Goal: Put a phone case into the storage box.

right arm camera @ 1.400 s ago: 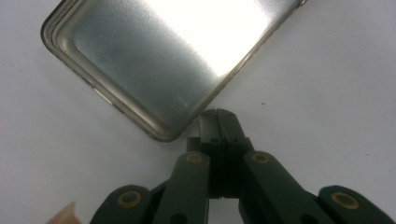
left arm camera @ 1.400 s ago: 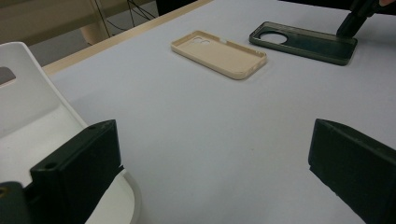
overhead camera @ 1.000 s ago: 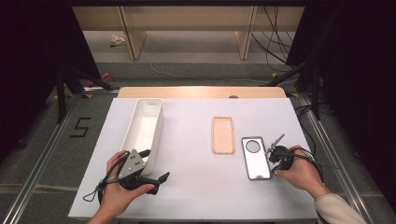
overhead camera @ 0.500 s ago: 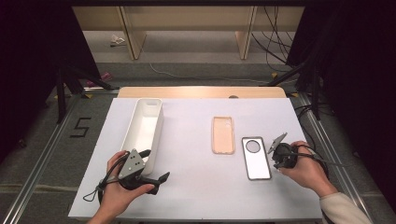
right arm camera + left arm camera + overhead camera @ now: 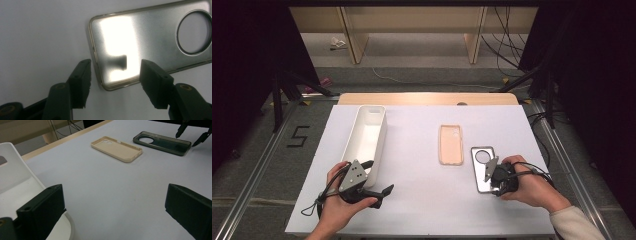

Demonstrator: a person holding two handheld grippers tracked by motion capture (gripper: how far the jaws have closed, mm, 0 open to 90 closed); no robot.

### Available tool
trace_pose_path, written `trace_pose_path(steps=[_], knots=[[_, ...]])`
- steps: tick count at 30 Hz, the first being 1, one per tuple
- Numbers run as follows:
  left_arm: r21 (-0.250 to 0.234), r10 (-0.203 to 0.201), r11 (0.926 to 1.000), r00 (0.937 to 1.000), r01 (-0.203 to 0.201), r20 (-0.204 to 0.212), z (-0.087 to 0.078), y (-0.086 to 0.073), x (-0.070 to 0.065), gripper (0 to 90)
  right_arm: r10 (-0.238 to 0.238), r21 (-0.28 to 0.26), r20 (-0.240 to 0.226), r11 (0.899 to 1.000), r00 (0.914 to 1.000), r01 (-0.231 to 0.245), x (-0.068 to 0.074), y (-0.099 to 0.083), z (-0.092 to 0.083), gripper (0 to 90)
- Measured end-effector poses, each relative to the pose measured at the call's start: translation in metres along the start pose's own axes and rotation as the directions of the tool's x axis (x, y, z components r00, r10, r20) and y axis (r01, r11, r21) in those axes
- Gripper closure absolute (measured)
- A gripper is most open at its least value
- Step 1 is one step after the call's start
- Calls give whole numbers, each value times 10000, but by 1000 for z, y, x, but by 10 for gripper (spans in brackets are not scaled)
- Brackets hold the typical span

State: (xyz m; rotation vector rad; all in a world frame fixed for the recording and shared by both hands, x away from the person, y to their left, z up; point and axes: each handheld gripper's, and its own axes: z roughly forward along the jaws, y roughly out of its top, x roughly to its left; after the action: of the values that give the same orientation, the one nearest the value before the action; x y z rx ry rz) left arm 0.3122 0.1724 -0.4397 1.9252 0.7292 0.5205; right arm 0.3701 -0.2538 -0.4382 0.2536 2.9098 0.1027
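A dim room with wooden shelving behind surrounds a white-topped desk [image 5: 422, 200]. From left to right: a long white rectangular plastic bin [image 5: 367, 137] stands along the desk's left part; the left claw [image 5: 112, 215], held at the bin's near end, rests with its jaws spread wide and nothing between them. Toward the middle lies a beige soft plastic phone case [image 5: 450, 144], hollow side up. Just beside it to the right lies a dark, translucent grey phone case with a round camera opening [image 5: 482, 167], flat on the desk. The right claw [image 5: 115, 77] hovers at this dark case's near end. Its jaws have just been opening: a second ago they were pinched together at the case's right edge, and now they straddle the case's near corner without pressing on it. The hand has also shifted inward over the case. This suggests a release or re-grip, with the dark case not yet lifted.
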Motion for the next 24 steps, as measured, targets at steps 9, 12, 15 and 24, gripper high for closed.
trace_pose_path(steps=[9, 12, 15, 24], knots=[[25, 17, 10000, 10000, -17, 5, 0, 0, 0, 17, -325, 180, 116, 9993, 9994, 323, 4, 8, 8, 381], [12, 12, 10000, 10000, -12, 8, 0, 0, 0, 17, -398, 267, 182, 9989, 9990, 393, 5, 10, 10, 361], [3, 5, 10000, 10000, -5, 4, 0, 0, 0, 17, -425, 211, 270, 9989, 9987, 420, 5, 11, 11, 350], [21, 12, 10000, 10000, -12, 15, 0, 0, 0, 18, -583, 383, 487, 9977, 9971, 565, 6, 13, 13, 355]])
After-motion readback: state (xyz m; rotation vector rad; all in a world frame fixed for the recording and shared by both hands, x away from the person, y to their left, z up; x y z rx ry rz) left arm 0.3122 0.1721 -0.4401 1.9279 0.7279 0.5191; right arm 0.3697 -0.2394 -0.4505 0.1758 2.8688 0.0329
